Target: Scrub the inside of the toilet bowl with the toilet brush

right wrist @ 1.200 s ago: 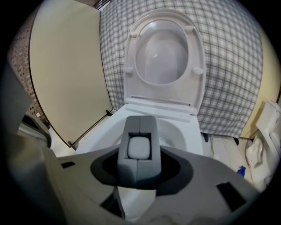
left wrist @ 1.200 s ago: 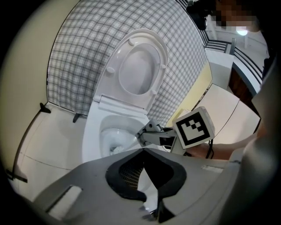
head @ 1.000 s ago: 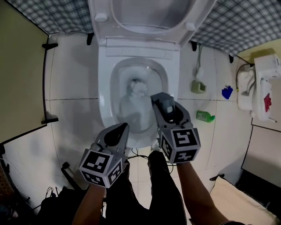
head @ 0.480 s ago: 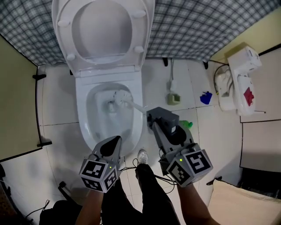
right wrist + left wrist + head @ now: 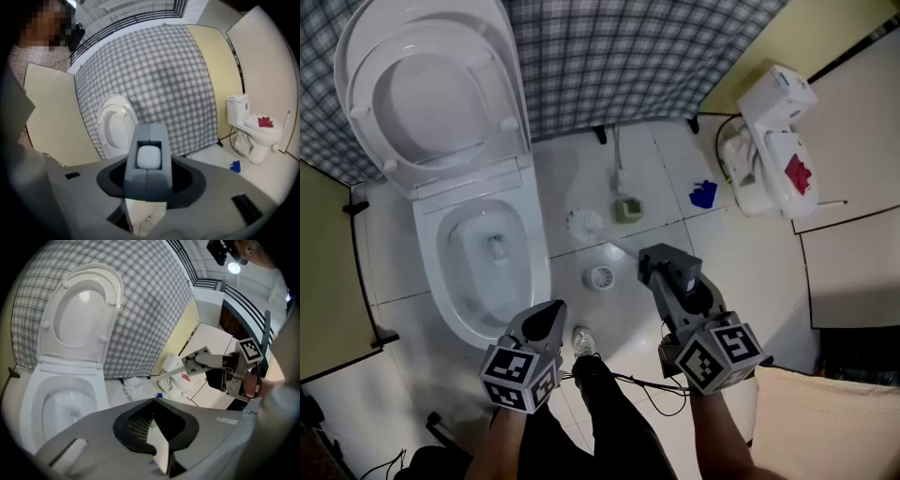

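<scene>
Both forearms come up from the bottom edge of the head view, each gripper tilted down toward the floor. The toilet (image 5: pixel 431 274) stands at far left with its lid (image 5: pixel 431 103) raised against the plaid curtain (image 5: pixel 609 56). Just off the toilet's front right corner, the left gripper (image 5: pixel 553 309) points toward the rim, its jaws pressed together with nothing between them. Right of the toilet and out of the bowl, the toilet brush (image 5: pixel 583 222) hangs over the floor tiles, its white handle running back to the right gripper (image 5: pixel 656 260), which is clamped on the handle's end and aims toward the toilet's right side. Counted: two grippers, one brush, one round floor drain (image 5: pixel 600 277) beside the toilet's base, one green holder (image 5: pixel 628 209) just past the brush head, one small blue item (image 5: pixel 703 194) further right, and two toilets, the second toilet (image 5: pixel 764 141) well apart at far right
</scene>
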`<state>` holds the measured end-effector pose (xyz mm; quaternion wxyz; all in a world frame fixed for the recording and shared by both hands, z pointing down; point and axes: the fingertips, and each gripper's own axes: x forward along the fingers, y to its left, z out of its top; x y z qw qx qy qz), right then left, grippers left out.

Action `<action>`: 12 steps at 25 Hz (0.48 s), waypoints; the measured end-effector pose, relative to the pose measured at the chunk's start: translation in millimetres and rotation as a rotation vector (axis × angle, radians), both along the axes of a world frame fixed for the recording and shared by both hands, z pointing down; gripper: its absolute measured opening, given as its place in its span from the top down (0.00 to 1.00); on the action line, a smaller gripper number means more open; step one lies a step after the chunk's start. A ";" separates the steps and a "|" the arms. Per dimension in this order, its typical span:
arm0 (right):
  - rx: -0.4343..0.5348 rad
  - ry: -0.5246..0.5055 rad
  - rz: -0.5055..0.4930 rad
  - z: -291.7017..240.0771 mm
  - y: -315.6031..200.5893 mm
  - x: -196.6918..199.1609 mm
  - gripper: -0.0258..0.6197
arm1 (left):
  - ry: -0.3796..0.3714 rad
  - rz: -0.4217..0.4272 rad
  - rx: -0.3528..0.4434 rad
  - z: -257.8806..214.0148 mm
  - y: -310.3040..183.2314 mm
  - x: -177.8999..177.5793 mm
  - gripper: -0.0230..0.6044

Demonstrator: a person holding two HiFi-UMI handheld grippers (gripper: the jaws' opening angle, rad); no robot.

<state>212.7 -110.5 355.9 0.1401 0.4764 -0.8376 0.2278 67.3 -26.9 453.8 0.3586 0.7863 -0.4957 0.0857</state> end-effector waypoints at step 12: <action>-0.249 0.169 0.067 186.8 30.0 81.7 0.65 | -0.034 0.096 -0.083 52.6 13.7 58.1 0.98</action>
